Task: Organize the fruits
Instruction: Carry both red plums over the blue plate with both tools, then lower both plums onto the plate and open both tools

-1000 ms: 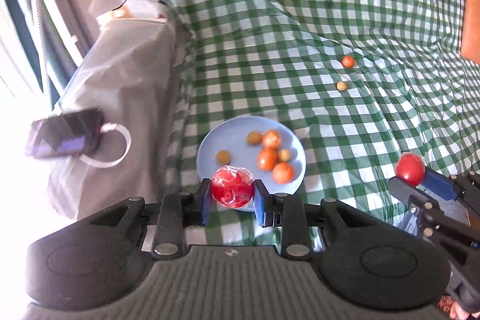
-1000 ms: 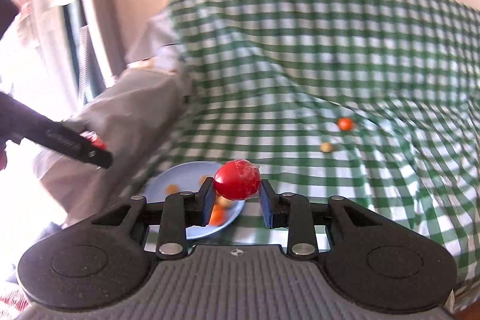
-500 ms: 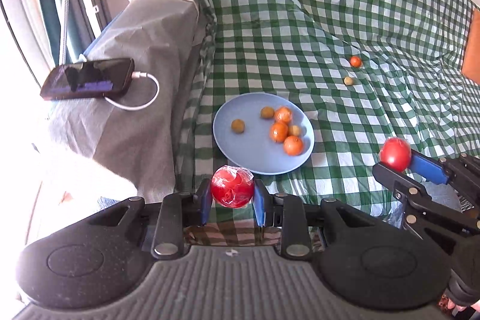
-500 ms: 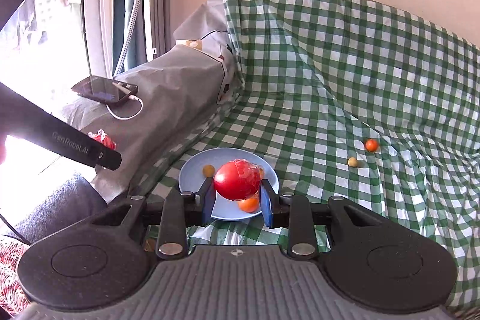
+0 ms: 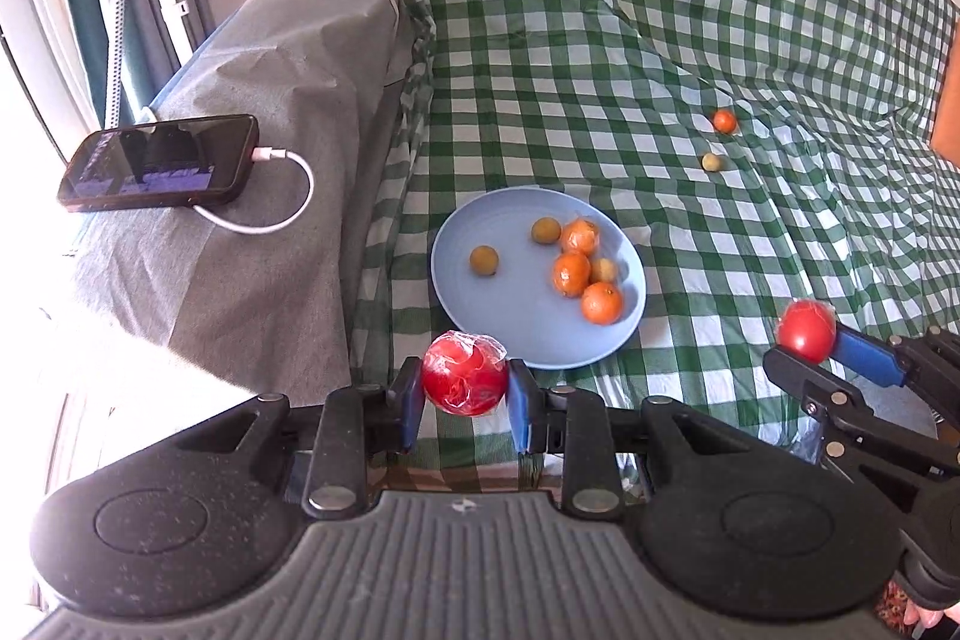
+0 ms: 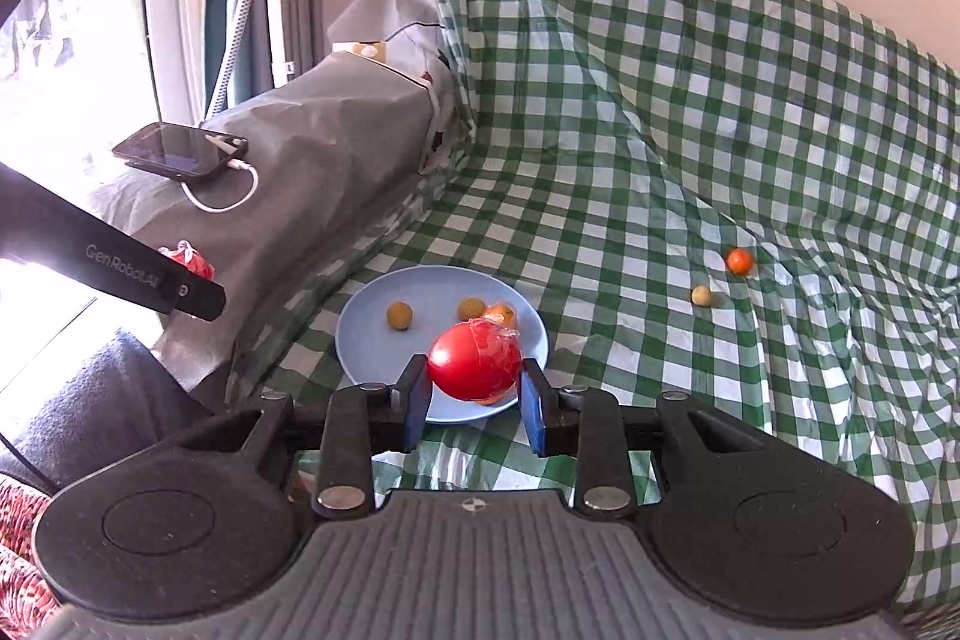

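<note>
A blue plate (image 5: pixel 516 328) lies on the green checked cloth and holds several small oranges and yellowish fruits; it also shows in the right wrist view (image 6: pixel 360 340). My left gripper (image 5: pixel 463 388) is shut on a red plastic-wrapped fruit (image 5: pixel 463 381), held above the plate's near edge. My right gripper (image 6: pixel 475 388) is shut on a second red wrapped fruit (image 6: pixel 474 361), held near the plate's front; it shows at the right of the left wrist view (image 5: pixel 805 331). A small orange (image 5: pixel 725 121) and a yellowish fruit (image 5: pixel 711 162) lie loose on the cloth beyond the plate.
A grey covered armrest (image 5: pixel 240 232) stands left of the plate, with a phone (image 5: pixel 159 169) and white cable (image 5: pixel 282 208) on it. The checked cloth (image 5: pixel 600 10) rises up the backrest behind. A window and a pole are at far left.
Both grippers have pulled back and up from the plate, each still holding its red fruit. The armrest and phone have come into fuller view.
</note>
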The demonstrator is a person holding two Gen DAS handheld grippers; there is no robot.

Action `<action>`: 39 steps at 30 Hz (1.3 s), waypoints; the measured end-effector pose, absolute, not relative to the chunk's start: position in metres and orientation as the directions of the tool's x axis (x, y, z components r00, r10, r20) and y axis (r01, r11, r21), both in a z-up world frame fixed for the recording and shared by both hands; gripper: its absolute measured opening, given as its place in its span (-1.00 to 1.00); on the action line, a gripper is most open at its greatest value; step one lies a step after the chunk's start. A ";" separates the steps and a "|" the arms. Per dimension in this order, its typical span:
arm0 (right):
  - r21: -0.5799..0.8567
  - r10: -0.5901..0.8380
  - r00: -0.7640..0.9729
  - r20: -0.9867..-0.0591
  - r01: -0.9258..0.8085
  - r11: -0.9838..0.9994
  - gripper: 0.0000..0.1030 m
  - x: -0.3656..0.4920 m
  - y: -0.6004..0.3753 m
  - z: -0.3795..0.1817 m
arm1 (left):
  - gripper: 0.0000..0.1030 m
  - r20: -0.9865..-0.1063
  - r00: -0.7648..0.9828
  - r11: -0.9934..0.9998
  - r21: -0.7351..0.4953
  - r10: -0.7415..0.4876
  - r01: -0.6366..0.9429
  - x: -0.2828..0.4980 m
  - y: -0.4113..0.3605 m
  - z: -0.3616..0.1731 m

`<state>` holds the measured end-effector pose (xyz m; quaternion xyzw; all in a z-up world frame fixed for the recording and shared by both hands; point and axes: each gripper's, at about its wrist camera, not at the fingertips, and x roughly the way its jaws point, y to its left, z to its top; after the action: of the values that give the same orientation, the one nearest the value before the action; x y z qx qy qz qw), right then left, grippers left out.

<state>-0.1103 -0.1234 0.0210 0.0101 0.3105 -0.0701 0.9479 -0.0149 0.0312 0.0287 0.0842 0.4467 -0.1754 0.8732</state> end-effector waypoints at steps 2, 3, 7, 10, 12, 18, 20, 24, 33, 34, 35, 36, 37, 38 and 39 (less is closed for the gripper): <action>-0.022 -0.133 0.789 -0.600 0.150 0.988 -0.36 -0.104 -0.128 0.017 | -0.38 -0.813 0.535 0.925 -0.011 -0.230 0.380 -0.005 0.028 0.027; -0.022 -0.136 0.784 -0.605 0.155 0.988 -0.36 -0.100 -0.130 0.015 | -0.38 -0.813 0.536 0.925 -0.009 -0.228 0.380 0.000 0.026 0.025; -0.013 -0.137 0.768 -0.626 0.164 0.986 -0.36 -0.080 -0.139 0.005 | -0.38 -0.817 0.530 0.920 -0.001 -0.226 0.391 0.025 0.014 0.016; -0.011 -0.130 0.756 -0.642 0.160 0.987 -0.36 -0.060 -0.146 -0.006 | -0.38 -0.829 0.510 0.917 -0.009 -0.230 0.399 0.044 0.002 0.002; -0.005 -0.123 0.743 -0.658 0.158 0.987 -0.36 -0.045 -0.150 -0.016 | -0.38 -0.841 0.492 0.915 -0.006 -0.223 0.404 0.057 -0.006 -0.010; 0.001 -0.094 0.698 -0.710 0.135 0.991 -0.36 0.000 -0.160 -0.047 | -0.39 -0.874 0.441 0.913 -0.007 -0.203 0.407 0.092 -0.027 -0.049; 0.004 -0.081 0.682 -0.727 0.122 0.992 -0.36 0.015 -0.162 -0.057 | -0.39 -0.884 0.428 0.914 0.002 -0.188 0.406 0.103 -0.032 -0.060; -0.002 -0.070 0.662 -0.746 0.103 0.995 -0.36 0.040 -0.164 -0.073 | -0.39 -0.894 0.411 0.910 0.010 -0.177 0.415 0.121 -0.039 -0.077; -0.024 -0.037 0.638 -0.769 0.028 0.999 -0.35 0.075 -0.159 -0.092 | -0.28 -0.897 0.407 0.901 0.021 -0.174 0.432 0.144 -0.046 -0.094; -0.023 -0.026 0.629 -0.777 0.013 1.000 -0.33 0.077 -0.157 -0.094 | 0.11 -0.894 0.408 0.898 0.016 -0.183 0.440 0.144 -0.046 -0.092; -0.019 -0.019 0.621 -0.784 0.006 1.000 -0.29 0.079 -0.156 -0.094 | 0.37 -0.890 0.415 0.897 0.017 -0.187 0.441 0.144 -0.045 -0.089; -0.020 -0.023 0.620 -0.784 0.013 1.000 -0.08 0.079 -0.156 -0.093 | 0.85 -0.881 0.434 0.901 0.021 -0.188 0.434 0.141 -0.042 -0.084; -0.020 -0.026 0.621 -0.783 0.017 1.000 0.07 0.078 -0.156 -0.090 | 0.99 -0.868 0.457 0.903 0.022 -0.195 0.428 0.138 -0.040 -0.078; -0.018 -0.025 0.624 -0.781 0.018 1.000 0.35 0.075 -0.157 -0.086 | 0.99 -0.853 0.477 0.902 0.016 -0.213 0.432 0.133 -0.036 -0.070; -0.015 -0.025 0.628 -0.777 0.021 1.000 0.56 0.070 -0.157 -0.081 | 0.99 -0.845 0.483 0.895 0.013 -0.229 0.446 0.127 -0.032 -0.062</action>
<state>0.0700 -0.1571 -0.0811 -0.0021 0.4308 -0.0126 0.9024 0.1270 -0.0321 -0.0619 0.1158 0.4685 -0.1975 0.8533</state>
